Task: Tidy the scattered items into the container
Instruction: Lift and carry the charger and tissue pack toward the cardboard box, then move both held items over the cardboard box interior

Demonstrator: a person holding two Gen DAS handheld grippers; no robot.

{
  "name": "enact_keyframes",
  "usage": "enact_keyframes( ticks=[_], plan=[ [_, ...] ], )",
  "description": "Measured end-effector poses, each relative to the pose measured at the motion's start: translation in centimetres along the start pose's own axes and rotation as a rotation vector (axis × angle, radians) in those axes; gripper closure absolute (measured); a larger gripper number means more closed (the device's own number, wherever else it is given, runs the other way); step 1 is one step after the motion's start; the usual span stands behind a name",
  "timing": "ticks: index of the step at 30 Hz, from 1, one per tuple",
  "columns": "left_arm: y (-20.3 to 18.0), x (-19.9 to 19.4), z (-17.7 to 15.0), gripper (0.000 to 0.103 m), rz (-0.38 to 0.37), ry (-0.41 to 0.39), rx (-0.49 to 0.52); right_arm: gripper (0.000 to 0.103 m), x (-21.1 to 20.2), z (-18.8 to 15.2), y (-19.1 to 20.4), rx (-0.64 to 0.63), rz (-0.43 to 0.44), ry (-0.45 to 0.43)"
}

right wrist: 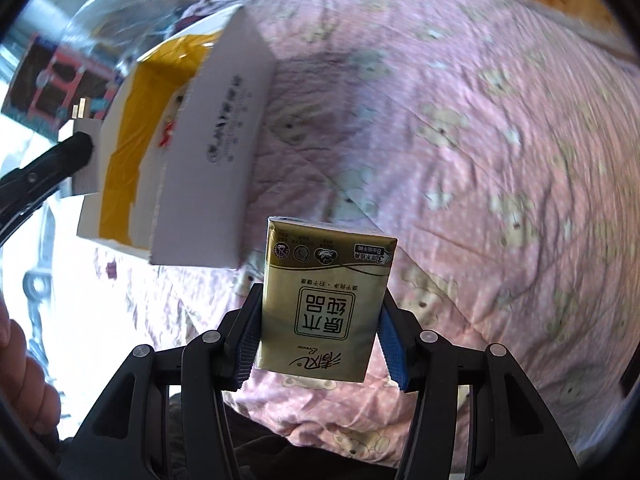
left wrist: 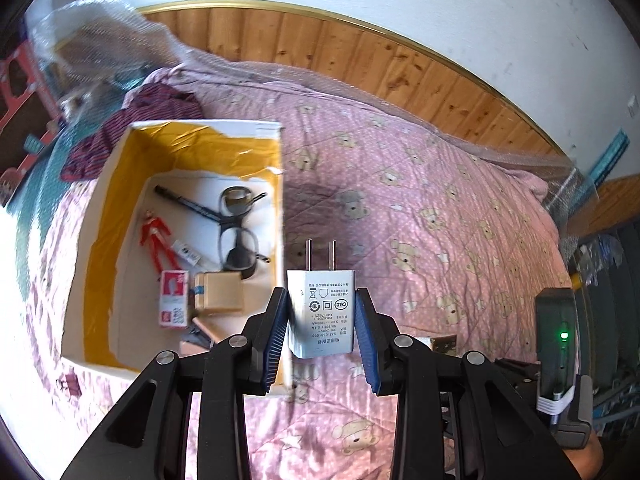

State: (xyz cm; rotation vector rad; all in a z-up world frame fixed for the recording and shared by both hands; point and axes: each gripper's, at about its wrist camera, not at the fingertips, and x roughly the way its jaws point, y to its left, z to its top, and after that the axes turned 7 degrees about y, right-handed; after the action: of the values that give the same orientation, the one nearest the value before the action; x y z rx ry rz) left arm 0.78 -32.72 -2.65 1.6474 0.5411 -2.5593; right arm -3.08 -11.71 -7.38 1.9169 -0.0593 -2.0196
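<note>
While the left gripper [left wrist: 322,320] clamps a white charger [left wrist: 320,312], prongs forward, just right of the box [left wrist: 96,248], the right gripper [right wrist: 320,344] pinches a gold tissue pack [right wrist: 326,300] over the pink bear-print bed [right wrist: 460,160]. Inside the white, yellow-taped box: glasses [left wrist: 238,232], pen [left wrist: 188,204], red figure [left wrist: 158,240], small packs.

Both wrist views near bed; share box [left wrist: 276,184] [right wrist: 224,168], right blurrier, probably lower.
</note>
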Motion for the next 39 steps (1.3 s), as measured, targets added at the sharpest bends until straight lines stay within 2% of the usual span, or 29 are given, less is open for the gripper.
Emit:
enact_keyframes(
  ticks=[16,29,39],
  plan=[
    [7.9,-2.4,-1.2,0.069,0.024,-0.05,-0.198,0.048,-3.2,1.6,8.8,-0.328,-0.011,-0.085],
    [13.3,-2.9,-1.7,0.069,0.046,-0.057,-0.324,0.048,-3.8,4.0,13.0,-0.435,0.016,-0.109],
    [15.3,-2.5,-2.0,0.069,0.066,-0.046,-0.371,0.048,-3.5,6.3,15.5,-0.488,0.04,-0.112]
  ],
)
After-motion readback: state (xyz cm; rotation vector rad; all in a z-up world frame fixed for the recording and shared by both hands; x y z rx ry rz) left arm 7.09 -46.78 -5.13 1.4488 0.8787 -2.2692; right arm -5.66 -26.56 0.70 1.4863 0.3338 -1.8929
